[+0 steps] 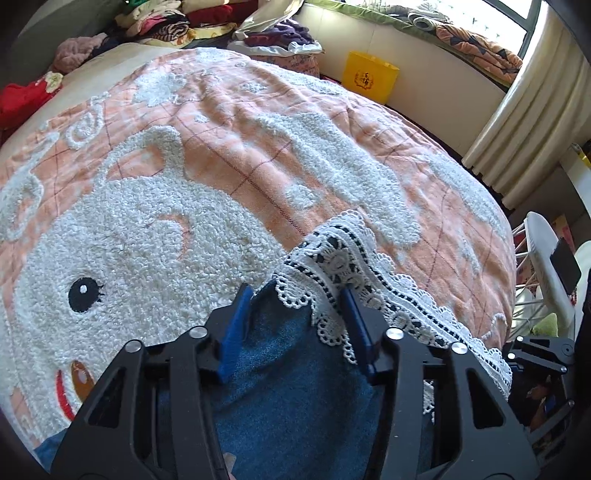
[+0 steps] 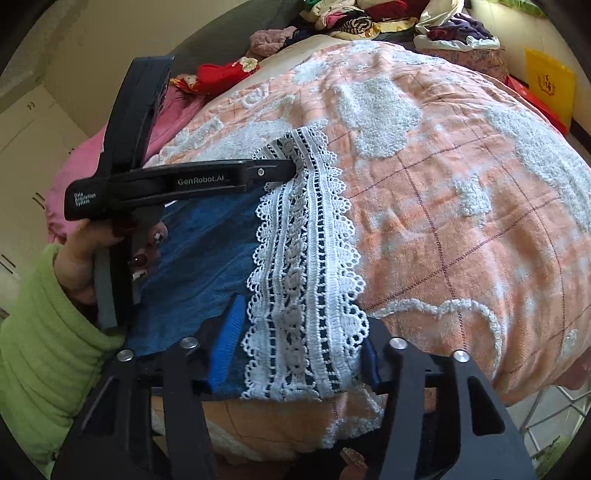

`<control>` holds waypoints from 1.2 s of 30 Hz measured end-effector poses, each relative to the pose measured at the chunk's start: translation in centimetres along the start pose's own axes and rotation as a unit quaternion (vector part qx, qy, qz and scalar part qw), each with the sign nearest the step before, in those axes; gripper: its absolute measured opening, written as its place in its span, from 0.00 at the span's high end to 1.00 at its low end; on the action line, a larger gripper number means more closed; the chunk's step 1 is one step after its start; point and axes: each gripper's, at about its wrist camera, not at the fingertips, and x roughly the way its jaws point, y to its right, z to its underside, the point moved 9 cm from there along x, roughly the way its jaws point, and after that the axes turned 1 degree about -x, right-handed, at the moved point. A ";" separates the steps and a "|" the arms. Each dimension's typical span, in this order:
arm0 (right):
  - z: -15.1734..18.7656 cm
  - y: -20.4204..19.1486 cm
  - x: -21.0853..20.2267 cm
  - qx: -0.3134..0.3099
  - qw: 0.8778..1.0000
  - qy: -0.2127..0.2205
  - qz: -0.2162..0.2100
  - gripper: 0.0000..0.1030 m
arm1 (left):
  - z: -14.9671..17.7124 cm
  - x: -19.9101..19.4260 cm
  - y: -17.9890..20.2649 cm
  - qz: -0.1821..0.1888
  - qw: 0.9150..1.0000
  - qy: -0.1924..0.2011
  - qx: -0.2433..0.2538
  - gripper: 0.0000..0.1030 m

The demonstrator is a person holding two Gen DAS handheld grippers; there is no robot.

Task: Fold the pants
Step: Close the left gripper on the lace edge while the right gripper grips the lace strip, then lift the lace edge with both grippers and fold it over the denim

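You have blue denim pants [image 2: 207,251] with a white lace hem [image 2: 306,266] on an orange checked bedspread [image 1: 229,122] with fluffy white shapes.

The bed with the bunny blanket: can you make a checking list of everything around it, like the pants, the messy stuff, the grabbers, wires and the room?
Surface: bed blanket, orange checks with a fluffy white bunny, wrinkled.
Job's things: blue denim pants with a white lace hem, lying flat on the blanket.
Clutter: clothes pile at the far end; red garment; yellow bag.
Grippers: left gripper and right gripper, jaws apart, astride the lace hem at opposite ends.
Cables: nothing seen.
Surroundings: curtain by a sunny window; white cupboards.
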 end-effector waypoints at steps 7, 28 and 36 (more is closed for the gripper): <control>-0.1 -0.4 0.4 0.002 1.000 -0.007 -0.019 0.51 | 0.1 0.3 -0.2 0.009 1.000 0.006 -0.009 0.61; -1.2 -6.7 -3.1 -0.064 0.992 0.041 -0.103 0.77 | 0.1 -7.3 -1.2 0.022 0.996 0.076 -0.034 0.88; -1.2 -14.5 -3.1 -0.144 0.980 0.030 -0.133 0.77 | 2.5 -12.9 -5.5 0.008 0.990 0.120 -0.073 0.88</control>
